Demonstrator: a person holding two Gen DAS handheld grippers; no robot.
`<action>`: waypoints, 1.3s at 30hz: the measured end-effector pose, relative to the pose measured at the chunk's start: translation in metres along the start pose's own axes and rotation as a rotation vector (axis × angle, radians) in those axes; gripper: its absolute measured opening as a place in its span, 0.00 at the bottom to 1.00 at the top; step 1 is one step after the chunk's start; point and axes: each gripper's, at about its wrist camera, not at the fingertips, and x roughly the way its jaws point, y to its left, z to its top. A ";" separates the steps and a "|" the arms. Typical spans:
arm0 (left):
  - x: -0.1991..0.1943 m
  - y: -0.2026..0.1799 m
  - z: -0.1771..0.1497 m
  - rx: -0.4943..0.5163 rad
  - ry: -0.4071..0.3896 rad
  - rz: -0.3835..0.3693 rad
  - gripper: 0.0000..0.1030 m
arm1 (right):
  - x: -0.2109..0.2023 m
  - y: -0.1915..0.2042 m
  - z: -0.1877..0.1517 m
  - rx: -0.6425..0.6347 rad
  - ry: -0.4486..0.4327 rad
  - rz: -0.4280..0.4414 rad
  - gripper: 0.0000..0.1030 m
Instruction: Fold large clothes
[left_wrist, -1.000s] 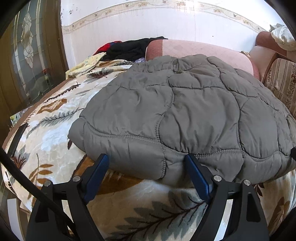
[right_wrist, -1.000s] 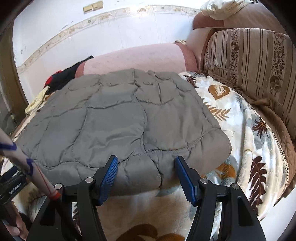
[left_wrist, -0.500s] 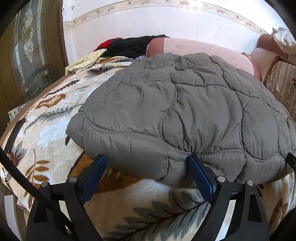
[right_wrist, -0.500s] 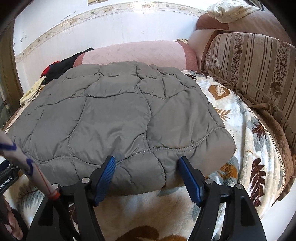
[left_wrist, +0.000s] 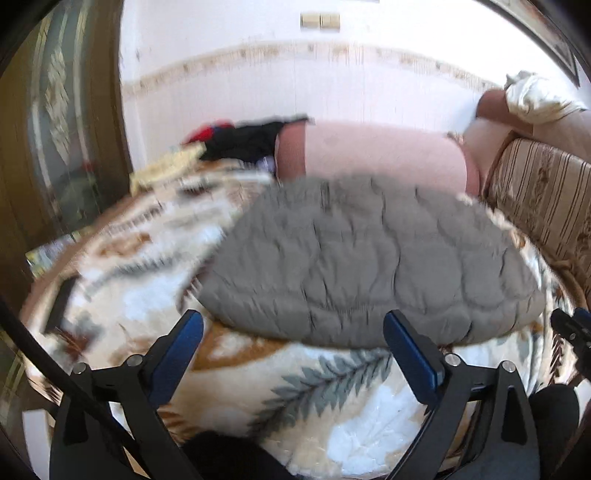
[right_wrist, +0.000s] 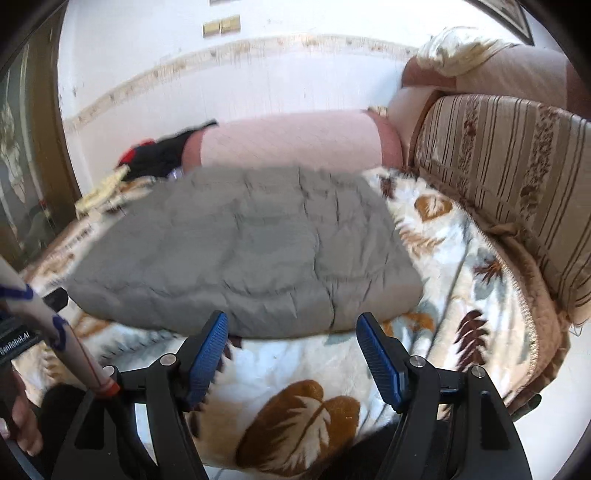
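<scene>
A grey quilted jacket (left_wrist: 369, 266) lies folded flat on the leaf-patterned blanket (left_wrist: 332, 387); it also shows in the right wrist view (right_wrist: 243, 251). My left gripper (left_wrist: 293, 338) is open and empty, its blue pads just short of the jacket's near edge. My right gripper (right_wrist: 291, 339) is open and empty, also a little back from the near edge, towards the jacket's right corner. Both views are blurred by motion.
A pink bolster (right_wrist: 291, 144) lies behind the jacket. Dark and red clothes (left_wrist: 243, 138) are piled at the back left. A striped sofa back (right_wrist: 517, 177) runs along the right. A wooden door (left_wrist: 55, 129) stands left. The blanket's edge (right_wrist: 535, 332) drops off at right.
Both grippers have pulled back and up from the jacket's near edge; the jacket now looks smaller and farther, and more wall shows. The jaws stay open.
</scene>
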 end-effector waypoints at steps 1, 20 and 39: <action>-0.014 0.000 0.008 0.008 -0.028 0.022 1.00 | -0.011 0.001 0.006 0.004 -0.017 0.007 0.80; -0.061 -0.009 0.012 0.134 -0.062 0.178 1.00 | -0.075 0.055 0.003 -0.111 -0.101 0.031 0.99; -0.019 -0.024 -0.015 0.192 0.106 0.110 1.00 | -0.056 0.063 -0.010 -0.149 -0.045 0.042 0.99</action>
